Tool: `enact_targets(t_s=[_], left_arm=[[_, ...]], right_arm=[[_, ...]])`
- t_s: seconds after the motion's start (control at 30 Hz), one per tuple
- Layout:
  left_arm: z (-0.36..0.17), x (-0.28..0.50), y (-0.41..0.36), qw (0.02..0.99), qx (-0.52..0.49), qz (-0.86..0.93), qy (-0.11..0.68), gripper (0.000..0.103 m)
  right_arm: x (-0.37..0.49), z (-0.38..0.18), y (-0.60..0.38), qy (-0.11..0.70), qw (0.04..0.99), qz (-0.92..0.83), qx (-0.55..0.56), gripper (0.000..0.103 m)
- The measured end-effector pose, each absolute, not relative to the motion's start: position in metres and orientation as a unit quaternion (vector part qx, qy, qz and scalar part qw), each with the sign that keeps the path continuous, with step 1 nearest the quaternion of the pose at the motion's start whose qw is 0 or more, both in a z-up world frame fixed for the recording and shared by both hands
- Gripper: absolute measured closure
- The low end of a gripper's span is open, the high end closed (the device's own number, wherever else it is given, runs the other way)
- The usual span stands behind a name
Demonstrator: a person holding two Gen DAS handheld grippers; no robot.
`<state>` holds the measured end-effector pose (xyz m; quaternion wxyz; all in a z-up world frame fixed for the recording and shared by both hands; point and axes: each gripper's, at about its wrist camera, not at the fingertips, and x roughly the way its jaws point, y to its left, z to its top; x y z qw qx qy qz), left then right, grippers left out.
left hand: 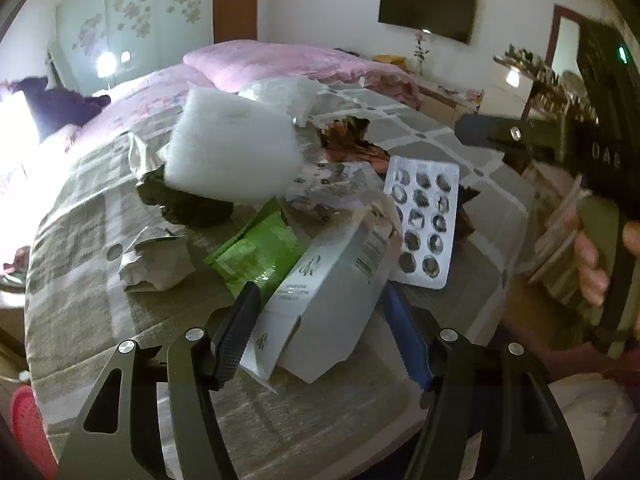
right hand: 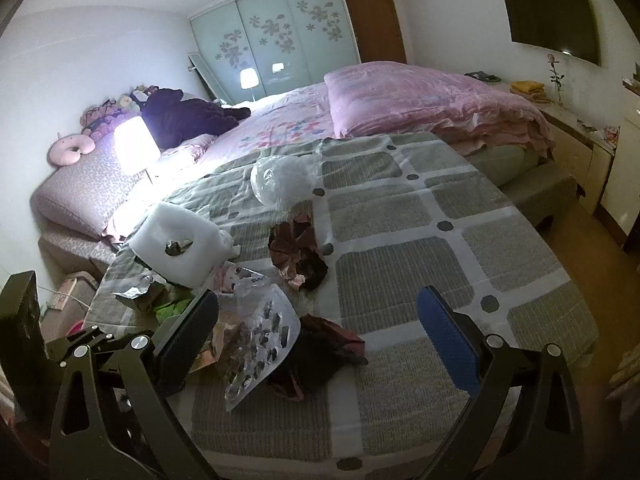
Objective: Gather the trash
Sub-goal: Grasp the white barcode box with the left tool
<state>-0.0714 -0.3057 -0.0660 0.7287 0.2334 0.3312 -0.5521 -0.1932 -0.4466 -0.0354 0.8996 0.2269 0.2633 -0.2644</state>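
Note:
My left gripper is shut on a white carton, black pad on its left side and blue pad on its right; the carton is tilted above the cloth. Around it lie a green wrapper, a silver blister pack, crumpled grey paper and a white foam block. My right gripper is open wide over the blister pack and a dark wrapper, touching neither. A brown crumpled wrapper, the foam block and a clear plastic bag lie farther back.
The trash lies on a table with a grey checked cloth. Behind it is a bed with a pink quilt, and a lit lamp stands at the left. A hand holds the other gripper at the right. Wooden floor runs past the table's right edge.

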Motion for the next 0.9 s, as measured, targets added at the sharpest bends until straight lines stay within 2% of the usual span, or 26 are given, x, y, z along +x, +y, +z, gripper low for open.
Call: enact_targets(t_s=[0.03, 0.07, 0.17, 0.73, 0.9], left_arm=[[-0.068, -0.075, -0.307, 0.730, 0.243, -0.551, 0.325, 0.048], [-0.070, -0.078, -0.309, 0.730, 0.252, -0.549, 0.321, 0.058], [-0.074, -0.081, -0.312, 0.732, 0.264, -0.541, 0.318, 0.064], [-0.040, -0.075, -0.268, 0.760, 0.213, -0.532, 0.309, 0.071], [-0.045, -0.067, -0.254, 0.760, 0.213, -0.527, 0.316, 0.071]], right_arm=[[-0.193, -0.036, -0.446, 0.264, 0.899, -0.265, 0.227, 0.007], [-0.193, -0.036, -0.445, 0.264, 0.900, -0.264, 0.227, 0.007], [-0.193, -0.038, -0.444, 0.265, 0.900, -0.264, 0.226, 0.007], [-0.188, -0.035, -0.437, 0.269, 0.904, -0.253, 0.214, 0.007], [-0.181, -0.041, -0.432, 0.281, 0.905, -0.242, 0.210, 0.007]])
